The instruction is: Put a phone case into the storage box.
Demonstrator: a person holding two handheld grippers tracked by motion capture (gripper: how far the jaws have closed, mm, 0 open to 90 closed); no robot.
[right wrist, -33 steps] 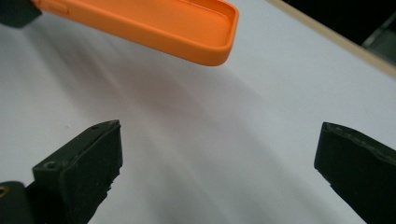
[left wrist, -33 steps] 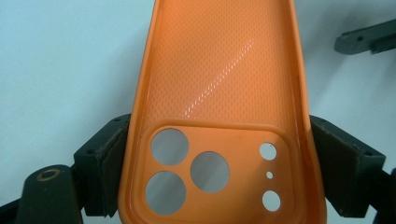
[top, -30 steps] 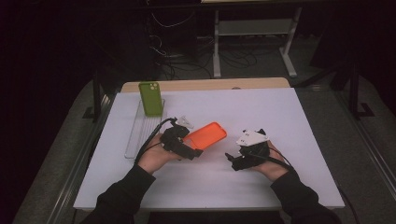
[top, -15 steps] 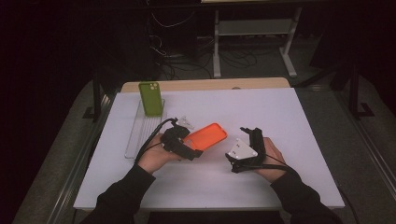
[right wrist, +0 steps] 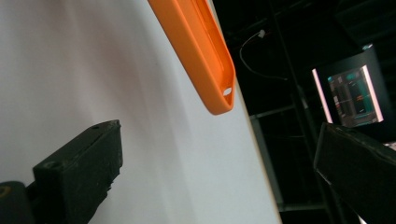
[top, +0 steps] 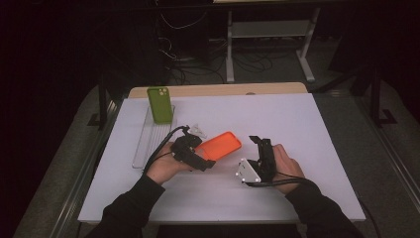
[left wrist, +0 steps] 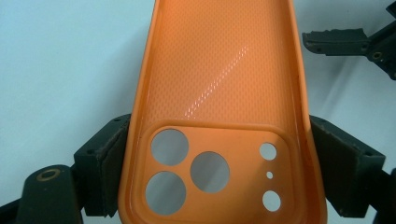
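Observation:
An orange phone case [top: 223,146] is held just over the white table, inner side up. In the left gripper view its camera holes face me [left wrist: 219,70]. My left gripper [top: 204,157] is shut on the case's camera end, its pads [left wrist: 109,163] pressing both long sides. My right gripper [top: 260,145] stands open a little right of the case's far end, jaws pointing away from the person, nothing between them. The right gripper view has the case [right wrist: 196,51] edge-on beyond its spread fingers [right wrist: 79,168]. One jaw of the right gripper [left wrist: 336,39] shows at the left gripper view's upper right.
A green phone case [top: 159,104] stands upright in a clear slotted rack [top: 146,144] at the table's back left. A small clear piece [top: 198,130] lies beside the rack. The white table top [top: 297,119] ends in a wooden strip [top: 218,90] at the back.
The right hand has rolled its gripper so the jaws point away rather than left, and shifted slightly right and toward the near edge. The left gripper and orange case have stayed put.

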